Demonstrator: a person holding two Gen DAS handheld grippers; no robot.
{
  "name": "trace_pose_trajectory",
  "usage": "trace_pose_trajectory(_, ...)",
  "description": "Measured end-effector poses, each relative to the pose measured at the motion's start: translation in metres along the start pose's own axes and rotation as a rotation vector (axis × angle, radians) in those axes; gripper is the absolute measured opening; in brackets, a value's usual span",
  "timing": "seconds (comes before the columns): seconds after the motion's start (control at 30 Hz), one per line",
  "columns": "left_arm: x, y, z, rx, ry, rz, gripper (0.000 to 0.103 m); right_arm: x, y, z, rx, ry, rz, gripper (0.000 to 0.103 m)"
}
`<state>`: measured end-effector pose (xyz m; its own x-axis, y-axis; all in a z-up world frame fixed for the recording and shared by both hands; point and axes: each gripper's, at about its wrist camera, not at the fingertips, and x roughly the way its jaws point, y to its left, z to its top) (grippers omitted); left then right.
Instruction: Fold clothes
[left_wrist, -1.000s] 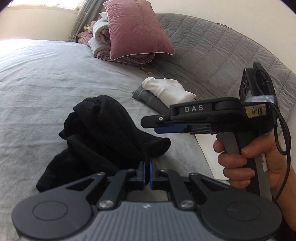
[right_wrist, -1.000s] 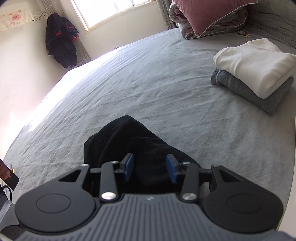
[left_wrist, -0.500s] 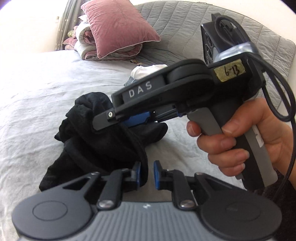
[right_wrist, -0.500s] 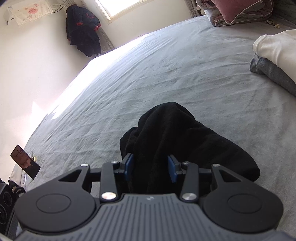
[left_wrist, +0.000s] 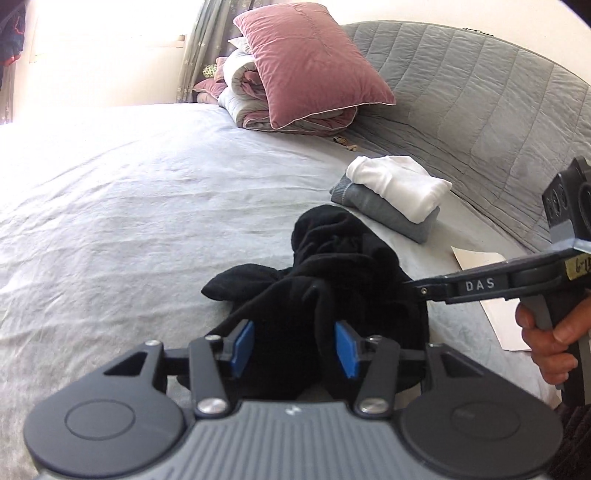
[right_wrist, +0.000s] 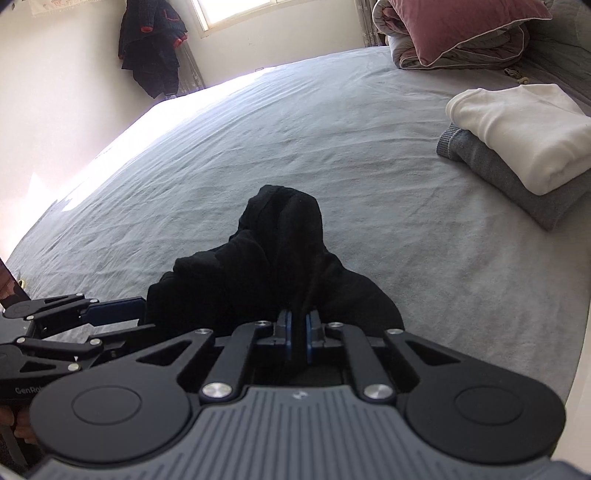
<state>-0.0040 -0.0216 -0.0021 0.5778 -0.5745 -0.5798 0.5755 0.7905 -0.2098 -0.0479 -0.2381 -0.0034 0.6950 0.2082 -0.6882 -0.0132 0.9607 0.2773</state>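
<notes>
Left wrist view: the left gripper (left_wrist: 293, 349) stands with its blue pads wide apart, and the crumpled black garment (left_wrist: 332, 280) bulges up between them without being pinched. The garment lies in a heap on the grey bed (left_wrist: 129, 206), near the folded stack (left_wrist: 391, 195) of a white piece on a grey one, which sits just beyond it toward the quilted headboard (left_wrist: 480, 96). A pink pillow (left_wrist: 314, 62) leans on rolled bedding farther beyond the garment. The right gripper (left_wrist: 413, 286), held in a hand (left_wrist: 546, 347), reaches into the garment's right side; its tips are buried in cloth.

Right wrist view: the right gripper (right_wrist: 298, 334) is clamped on a fold of the black garment (right_wrist: 280, 251). The left gripper (right_wrist: 114, 317) reaches in at the garment's left edge, fingers spread. The folded stack (right_wrist: 517, 147) lies well to the right of the garment.
</notes>
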Motion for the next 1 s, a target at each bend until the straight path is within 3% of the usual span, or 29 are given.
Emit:
trace_pose_trajectory(0.27,0.014,-0.001,0.003,0.003,0.008,0.004,0.050,-0.006,-0.037,-0.013,0.056,0.030,-0.070,0.007)
trace_pose_trajectory(0.43,0.016,-0.007,0.000,0.030,0.012,-0.011,0.050,-0.012,-0.042,-0.012,0.067,0.018,-0.056,0.008)
trace_pose_trajectory(0.5,0.016,-0.009,-0.001,0.040,0.011,-0.017,0.050,-0.016,-0.039,-0.010,0.065,0.007,-0.055,0.017)
trace_pose_trajectory(0.67,0.002,0.003,0.007,0.012,-0.039,-0.005,0.051,-0.025,-0.036,-0.003,0.077,-0.018,-0.026,0.023)
trace_pose_trajectory(0.7,0.005,0.004,0.007,0.012,-0.034,-0.002,0.052,-0.027,-0.036,-0.001,0.090,-0.025,-0.011,0.027)
trace_pose_trajectory(0.73,0.007,0.004,0.007,0.013,-0.029,0.002,0.053,-0.029,-0.035,0.001,0.101,-0.033,0.004,0.040)
trace_pose_trajectory(0.77,0.010,0.005,0.006,0.013,-0.024,0.005,0.054,-0.030,-0.033,0.003,0.107,-0.039,0.017,0.047)
trace_pose_trajectory(1.0,0.027,0.010,0.003,0.016,0.012,0.026,0.053,-0.025,-0.017,0.008,0.117,-0.030,0.064,0.047)
